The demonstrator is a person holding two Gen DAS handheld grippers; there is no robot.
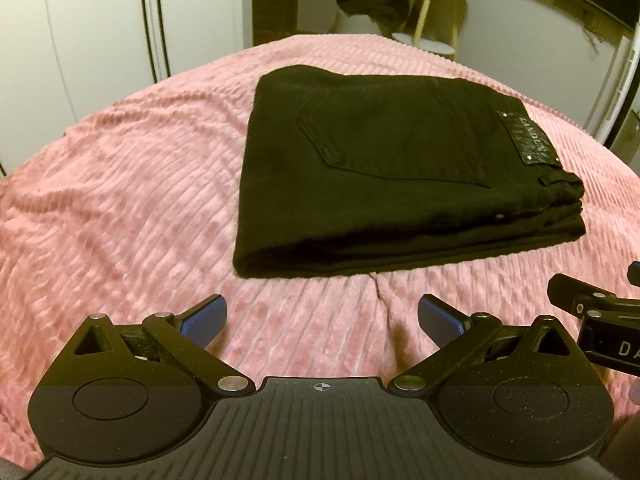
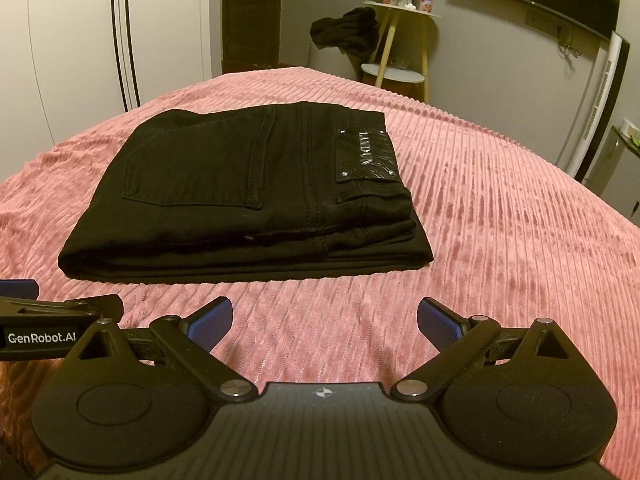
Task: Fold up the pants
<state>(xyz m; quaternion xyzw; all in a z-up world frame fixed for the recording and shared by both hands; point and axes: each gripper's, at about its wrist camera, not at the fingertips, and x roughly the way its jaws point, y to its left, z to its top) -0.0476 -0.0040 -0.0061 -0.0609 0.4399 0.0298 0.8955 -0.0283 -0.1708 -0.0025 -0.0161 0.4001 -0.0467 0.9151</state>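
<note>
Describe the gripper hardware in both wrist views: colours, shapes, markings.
Both match: left gripper and right gripper are matte black, with two round discs, silver pivot pins on angled linkage arms, triangular cutouts, a ribbed centre plate with a crosshair mark, and blue textured pads. The left one's side reads "GenRobot.AI" in white. No cables or sleeves visible.

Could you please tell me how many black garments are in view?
2: folded black pants lying on the pink bedspread, and a crumpled dark garment beside the side table behind the bed. Others may be hidden.
</note>
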